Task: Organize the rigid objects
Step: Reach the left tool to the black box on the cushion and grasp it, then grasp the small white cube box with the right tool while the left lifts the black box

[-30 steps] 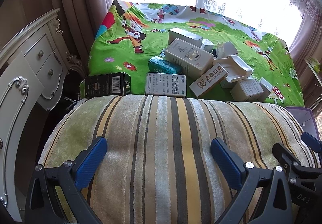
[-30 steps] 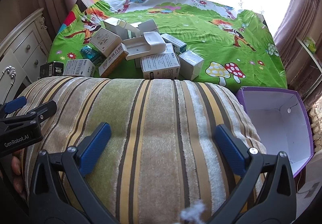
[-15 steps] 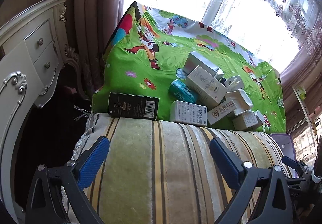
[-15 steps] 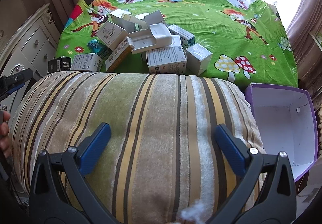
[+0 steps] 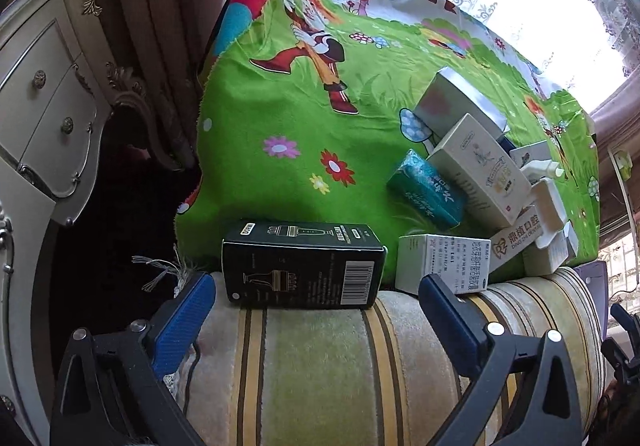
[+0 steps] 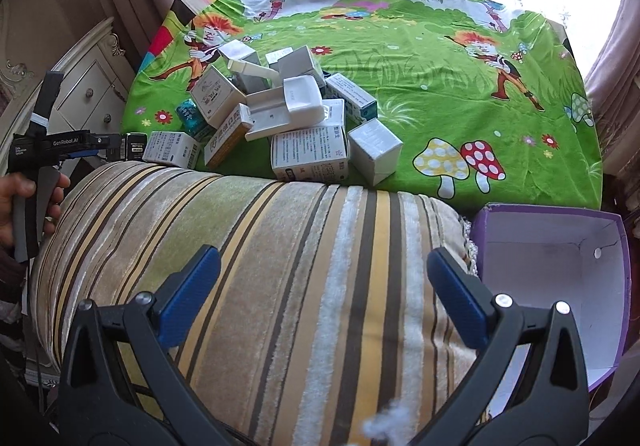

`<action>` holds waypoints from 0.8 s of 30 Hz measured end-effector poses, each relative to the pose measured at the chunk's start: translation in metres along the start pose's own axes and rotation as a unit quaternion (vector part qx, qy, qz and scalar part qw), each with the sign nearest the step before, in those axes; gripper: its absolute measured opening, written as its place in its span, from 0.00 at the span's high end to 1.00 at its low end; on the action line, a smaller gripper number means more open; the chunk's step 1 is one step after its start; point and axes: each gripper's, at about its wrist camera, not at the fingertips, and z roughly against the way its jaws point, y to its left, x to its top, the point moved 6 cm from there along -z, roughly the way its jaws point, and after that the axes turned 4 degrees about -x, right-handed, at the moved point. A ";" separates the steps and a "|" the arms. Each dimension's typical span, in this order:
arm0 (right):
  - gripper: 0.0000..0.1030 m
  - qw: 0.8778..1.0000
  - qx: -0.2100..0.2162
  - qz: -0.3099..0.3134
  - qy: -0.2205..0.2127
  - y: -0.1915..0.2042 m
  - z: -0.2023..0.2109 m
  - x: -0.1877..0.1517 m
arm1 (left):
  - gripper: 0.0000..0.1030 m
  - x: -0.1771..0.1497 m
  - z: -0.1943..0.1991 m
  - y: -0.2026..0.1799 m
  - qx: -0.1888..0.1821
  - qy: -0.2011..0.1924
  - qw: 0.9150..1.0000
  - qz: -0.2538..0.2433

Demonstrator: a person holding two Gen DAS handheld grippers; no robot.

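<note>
Since a second ago the left gripper (image 5: 316, 310) has swung left and pushed forward, so the black box (image 5: 302, 264) now fills the gap ahead of its spread, empty jaws, while the right gripper (image 6: 324, 286) has barely shifted and hangs over the striped cushion (image 6: 256, 246), jaws likewise apart and holding nothing. The black box lies on its long side at the near left corner of the green cloth (image 5: 280, 117), its lower face against the cushion's far edge, just beside a white box (image 5: 444, 262). It looks like a stiff printed carton, probably light, with smooth, slightly glossy faces that could slip under a weak pinch. I would take it across its short ends or over its narrow depth, near the middle so it does not tip. Squeezed too hard, thin card may dent. To its left the cloth ends and drops into a dark gap beside the dresser (image 5: 44, 117), so a nudge that way could lose it over the edge. The white box crowds its right end, leaving little room for the right finger there. Behind it the cloth is bare, so there is room to push in. The pile (image 6: 288, 113) of other boxes sits mid-cloth, leaning on one another. The purple bin (image 6: 556, 258), seemingly the goal, stands open at the cushion's right end, well apart, so the carry crosses the whole cushion.
</note>
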 end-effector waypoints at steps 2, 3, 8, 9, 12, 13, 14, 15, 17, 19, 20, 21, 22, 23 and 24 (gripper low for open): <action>0.00 1.000 -0.007 0.012 0.001 -0.004 -0.005 0.007 | 0.00 0.003 -0.005 0.002 0.003 0.005 1.000 -0.001; 0.00 1.000 -0.007 0.017 0.004 -0.005 -0.009 0.010 | 0.00 0.005 -0.007 0.003 0.003 0.007 1.000 0.001; 0.00 0.999 -0.009 0.033 0.018 -0.014 -0.030 0.027 | 0.00 0.012 -0.022 0.005 0.006 0.026 1.000 -0.005; 0.00 0.999 -0.010 0.036 0.021 -0.016 -0.035 0.030 | 0.01 0.012 -0.025 0.006 0.004 0.030 1.000 -0.005; 0.00 0.998 -0.019 0.044 0.027 -0.024 -0.050 0.040 | 0.13 0.014 -0.029 0.004 0.003 0.035 0.999 -0.007; 0.00 0.998 -0.021 0.045 0.029 -0.026 -0.054 0.043 | 0.16 0.014 -0.030 0.003 0.004 0.035 0.999 -0.009; 0.00 0.998 -0.022 0.046 0.031 -0.030 -0.059 0.046 | 0.16 0.014 -0.030 0.003 0.005 0.034 0.999 -0.010; 0.00 0.998 -0.022 0.047 0.033 -0.033 -0.064 0.048 | 0.16 0.014 -0.030 0.002 0.004 0.033 0.999 -0.013; 0.00 0.998 -0.026 0.052 0.038 -0.037 -0.072 0.052 | 0.17 0.014 -0.028 0.000 0.006 0.027 1.000 -0.016; 0.03 0.997 -0.027 0.061 0.040 -0.041 -0.077 0.054 | 0.17 0.013 -0.022 -0.001 0.015 0.014 1.000 -0.016; 0.04 0.996 -0.027 0.067 0.043 -0.042 -0.079 0.056 | 0.17 0.012 -0.018 -0.001 0.018 0.006 1.000 -0.016; 0.06 0.996 -0.029 0.077 0.047 -0.042 -0.082 0.056 | 0.17 0.012 -0.013 -0.002 0.020 -0.002 1.000 -0.015; 0.08 0.994 -0.027 0.090 0.051 -0.042 -0.085 0.057 | 0.17 0.011 -0.008 -0.004 0.021 -0.011 1.000 -0.014; 0.09 0.993 -0.025 0.105 0.055 -0.041 -0.088 0.057 | 0.17 0.011 -0.003 -0.009 0.022 -0.021 0.999 -0.017; 0.11 0.991 -0.024 0.119 0.061 -0.040 -0.092 0.057 | 0.17 0.010 0.003 -0.014 0.021 -0.031 0.999 -0.022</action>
